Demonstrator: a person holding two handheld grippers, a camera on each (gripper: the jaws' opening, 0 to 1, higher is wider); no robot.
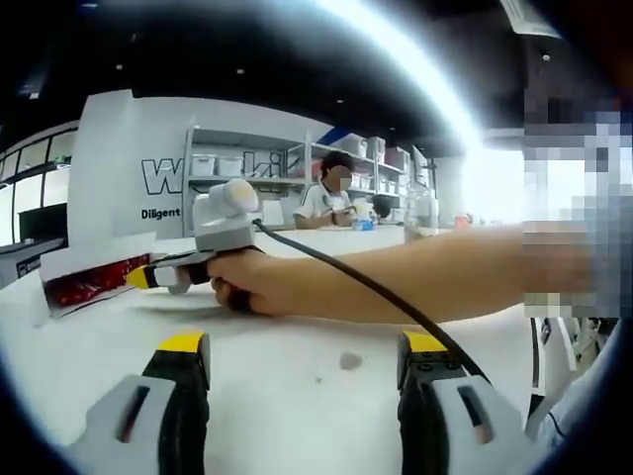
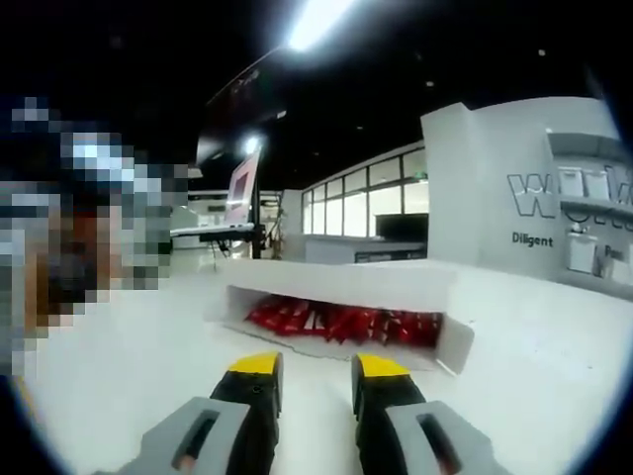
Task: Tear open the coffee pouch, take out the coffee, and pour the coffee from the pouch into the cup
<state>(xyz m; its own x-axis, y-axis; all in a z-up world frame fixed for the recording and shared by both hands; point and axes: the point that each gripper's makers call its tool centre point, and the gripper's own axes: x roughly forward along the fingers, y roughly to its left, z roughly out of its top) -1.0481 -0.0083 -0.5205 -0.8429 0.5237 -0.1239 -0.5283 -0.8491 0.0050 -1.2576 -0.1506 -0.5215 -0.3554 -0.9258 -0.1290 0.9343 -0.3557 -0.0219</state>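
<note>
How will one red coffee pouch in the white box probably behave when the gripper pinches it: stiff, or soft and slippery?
The red pouches lie flat and overlapping in the white box, so they are probably thin, light and floppy. Their surface looks slightly glossy, so one may slip. The right gripper may drag neighbouring pouches along.

red pouches, white box, white table

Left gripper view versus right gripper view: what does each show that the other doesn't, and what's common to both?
Left gripper view alone: the right hand-held gripper held by a hand, its cable, a seated person and a small stain on the table. Right gripper view alone: the box's open inside with its row of red pouches, and windows behind. Both: the white table, the white box, the lettered wall.
</note>
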